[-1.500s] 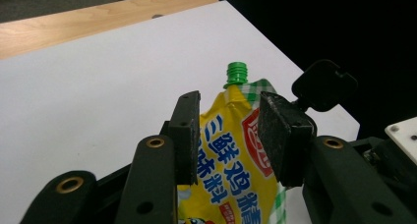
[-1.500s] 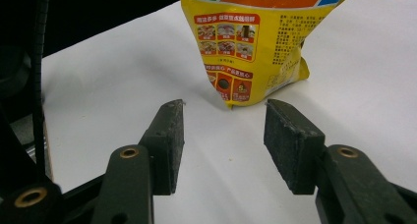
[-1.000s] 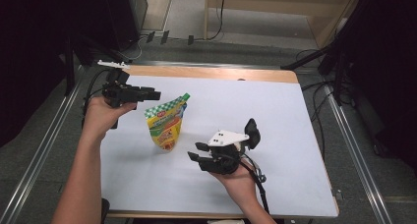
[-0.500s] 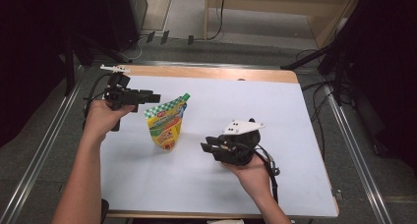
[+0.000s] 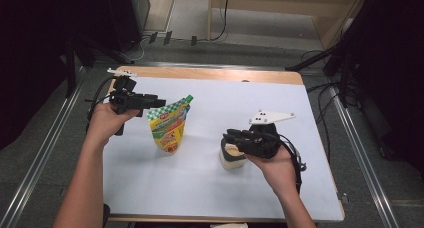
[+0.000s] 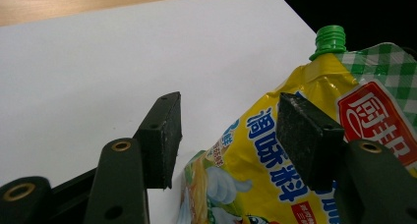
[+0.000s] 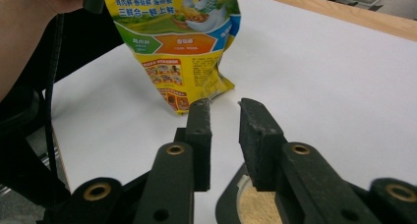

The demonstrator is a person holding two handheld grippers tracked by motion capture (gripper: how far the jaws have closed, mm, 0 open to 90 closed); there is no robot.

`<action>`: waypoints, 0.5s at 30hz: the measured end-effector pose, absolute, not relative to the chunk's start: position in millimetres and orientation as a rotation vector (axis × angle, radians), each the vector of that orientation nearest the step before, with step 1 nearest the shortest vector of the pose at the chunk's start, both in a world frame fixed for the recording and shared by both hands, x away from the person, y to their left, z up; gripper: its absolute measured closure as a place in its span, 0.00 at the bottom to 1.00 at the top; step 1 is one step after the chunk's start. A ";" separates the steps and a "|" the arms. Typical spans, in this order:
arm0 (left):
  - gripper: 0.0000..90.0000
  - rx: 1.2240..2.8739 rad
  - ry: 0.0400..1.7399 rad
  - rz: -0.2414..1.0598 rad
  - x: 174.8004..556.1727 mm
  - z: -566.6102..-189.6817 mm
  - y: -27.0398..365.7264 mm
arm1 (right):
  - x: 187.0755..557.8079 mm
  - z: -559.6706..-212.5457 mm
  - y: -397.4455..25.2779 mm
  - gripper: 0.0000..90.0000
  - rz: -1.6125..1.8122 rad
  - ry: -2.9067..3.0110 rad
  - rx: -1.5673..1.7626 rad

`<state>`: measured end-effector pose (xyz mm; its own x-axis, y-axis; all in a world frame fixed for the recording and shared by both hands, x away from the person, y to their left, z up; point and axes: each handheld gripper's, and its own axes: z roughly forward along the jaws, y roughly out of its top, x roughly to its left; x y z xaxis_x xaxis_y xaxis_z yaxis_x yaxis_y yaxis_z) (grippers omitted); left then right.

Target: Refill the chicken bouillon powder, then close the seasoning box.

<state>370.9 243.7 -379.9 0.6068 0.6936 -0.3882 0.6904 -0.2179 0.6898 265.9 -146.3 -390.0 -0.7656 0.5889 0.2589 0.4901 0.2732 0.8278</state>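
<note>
A yellow seasoning pouch (image 5: 170,128) with a green checked top and a green cap (image 6: 329,37) stands upright on the white table (image 5: 210,188). My left gripper (image 5: 159,102) is open at the pouch's upper left corner. In the left gripper view the pouch (image 6: 255,175) lies between and beyond the spread jaws of that gripper (image 6: 228,130). My right gripper (image 5: 229,136) hovers to the right of the pouch, its jaws a narrow gap apart with nothing between them (image 7: 223,108). A small black-rimmed jar of beige powder (image 5: 231,157) sits on the table just under it (image 7: 246,204).
The table's wooden far edge (image 5: 210,74) runs along the back. Metal rails (image 5: 47,143) flank both sides, with cables on the floor beyond. White tabletop stretches between the pouch (image 7: 179,42) and the right edge.
My right gripper has moved right and slightly away from me, and the small jar now shows beneath it. My left gripper has edged closer to the pouch's top.
</note>
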 end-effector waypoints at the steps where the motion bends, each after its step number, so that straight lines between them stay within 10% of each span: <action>1: 0.48 1.938 1.100 0.005 371.0 -380.1 243.5 | 266.4 -389.3 -149.1 0.86 1.521 2.419 1.038; 15: 0.48 1.931 1.098 -0.016 371.6 -382.4 244.0 | 271.4 -371.3 -192.6 1.00 1.518 2.350 1.106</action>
